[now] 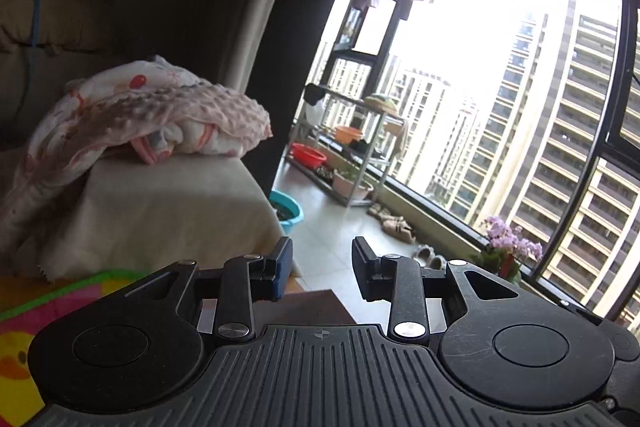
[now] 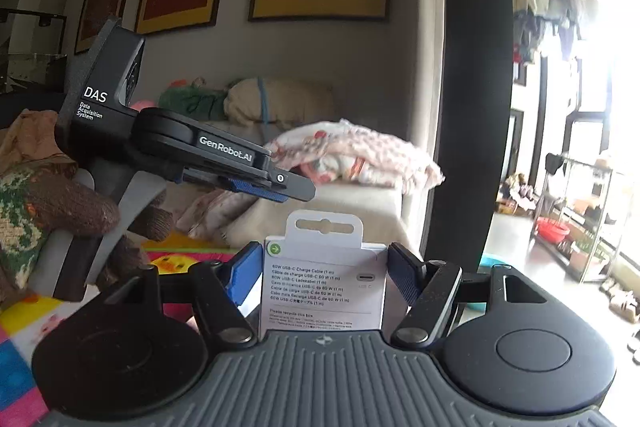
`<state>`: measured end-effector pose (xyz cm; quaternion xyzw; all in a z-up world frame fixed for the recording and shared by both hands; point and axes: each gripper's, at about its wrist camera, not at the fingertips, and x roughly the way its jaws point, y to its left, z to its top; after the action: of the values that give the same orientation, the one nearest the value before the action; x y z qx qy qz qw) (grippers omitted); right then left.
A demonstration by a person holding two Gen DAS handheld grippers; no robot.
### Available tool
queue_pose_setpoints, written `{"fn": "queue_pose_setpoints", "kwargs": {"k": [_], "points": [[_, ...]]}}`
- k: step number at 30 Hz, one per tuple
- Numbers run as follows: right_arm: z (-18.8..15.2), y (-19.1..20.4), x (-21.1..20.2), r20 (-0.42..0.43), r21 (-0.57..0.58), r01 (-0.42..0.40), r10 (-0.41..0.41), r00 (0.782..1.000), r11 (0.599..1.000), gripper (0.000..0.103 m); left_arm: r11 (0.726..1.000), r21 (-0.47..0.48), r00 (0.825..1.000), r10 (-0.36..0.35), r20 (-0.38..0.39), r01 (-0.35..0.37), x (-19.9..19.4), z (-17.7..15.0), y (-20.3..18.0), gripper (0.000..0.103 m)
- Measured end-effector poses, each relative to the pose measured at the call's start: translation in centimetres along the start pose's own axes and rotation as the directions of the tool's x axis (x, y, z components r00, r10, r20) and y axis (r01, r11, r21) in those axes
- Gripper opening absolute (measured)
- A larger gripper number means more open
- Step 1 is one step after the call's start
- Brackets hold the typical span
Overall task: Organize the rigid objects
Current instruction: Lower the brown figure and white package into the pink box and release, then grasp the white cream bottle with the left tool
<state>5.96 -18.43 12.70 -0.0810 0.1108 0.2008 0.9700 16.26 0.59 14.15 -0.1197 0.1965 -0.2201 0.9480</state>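
Low in the right wrist frame, our right gripper [image 2: 320, 267] clamps the cable box [image 2: 324, 291] upright, ready for placing. Our left gripper [image 1: 322, 269] gapes empty, free to assist.

Readable print on the left tongs and the cable box

The left tongs [image 2: 298, 189], seen from the right wrist, carry "DAS Data Acquisition System" on the handle block and "GenRobot.AI" along the arm. The white cable box [image 2: 324, 283] in the right tongs [image 2: 320, 267] reads "60W USB-C Charge Cable (1 m)", repeated in other languages, then "Please recycle this box"; smaller print is illegible.
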Motion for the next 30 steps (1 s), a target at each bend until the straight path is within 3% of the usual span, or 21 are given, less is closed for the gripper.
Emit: {"fn": "queue_pose_setpoints", "kwargs": {"k": [3, 8, 11, 15, 20, 25, 30], "points": [[-0.4, 0.1, 2.2, -0.088, 0.02, -0.022, 0.023, 0.996, 1.0, 0.076, 1.0, 0.013, 1.0, 0.027, 0.006, -0.027, -1.0, -0.7, 0.9, 0.036], [-5.6, 0.4, 0.1, -0.165, 0.04, -0.06, 0.066, 0.984, 0.997, 0.076, 0.997, 0.057, 0.998, 0.052, -0.024, -0.051, -4.8, -6.2, 3.0, 0.036], [-8.9, 0.9, -1.2, -0.246, 0.065, -0.083, 0.096, 0.965, 0.994, 0.076, 0.997, 0.006, 0.995, 0.076, -0.071, -0.076, -5.7, -9.7, 5.2, 0.036], [-11.6, 1.7, -1.8, -0.334, 0.116, -0.126, 0.158, 0.929, 0.985, 0.076, 0.98, -0.144, 0.983, 0.116, -0.146, -0.137, -5.2, -12.3, 8.9, 0.036], [-12.7, 2.3, -2.2, -0.332, 0.148, -0.128, 0.171, 0.928, 0.981, 0.082, 0.967, -0.203, 0.976, 0.118, -0.185, -0.156, -4.7, -13.3, 10.5, 0.036], [-12.8, 1.3, -1.7, -0.344, 0.213, -0.114, 0.184, 0.921, 0.97, 0.085, 0.957, -0.259, 0.962, 0.059, -0.267, -0.13, -3.9, -14.4, 10.9, 0.032], [-12.9, 0.9, -1.7, -0.344, 0.24, -0.108, 0.188, 0.92, 0.965, 0.085, 0.961, -0.258, 0.955, 0.019, -0.297, -0.099, -6.8, -15.8, 9.3, 0.031]]}}
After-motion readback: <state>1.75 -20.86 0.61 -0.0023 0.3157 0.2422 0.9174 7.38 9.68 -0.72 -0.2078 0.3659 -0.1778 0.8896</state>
